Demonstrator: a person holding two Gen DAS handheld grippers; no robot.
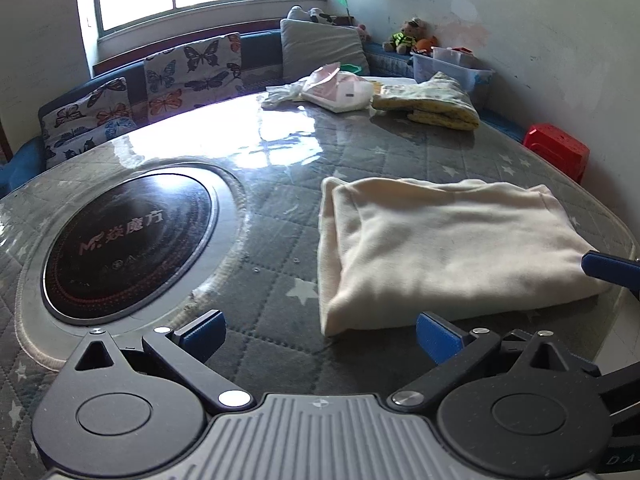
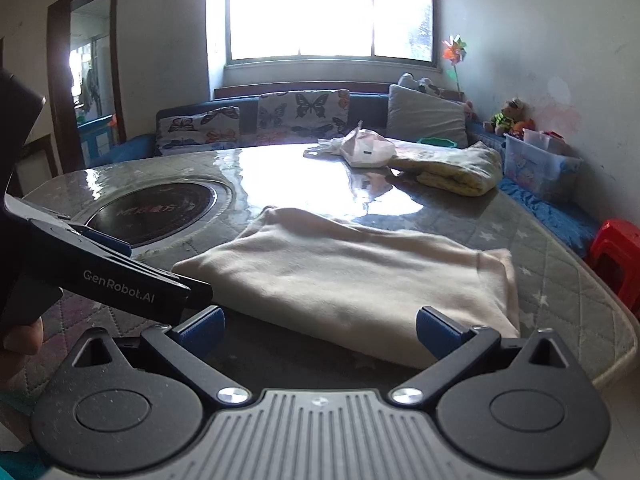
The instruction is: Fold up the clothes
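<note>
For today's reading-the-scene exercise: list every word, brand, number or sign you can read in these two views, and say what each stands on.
"GenRobot.AI": on the side of the left gripper, seen from the right wrist.
"Mr. 焱魔方", roughly: on the black cooktop set into the table; the first letters are unsure.
"DA": cut-off letters on the right gripper.
Small label on the plastic bag: too small to read.
</note>
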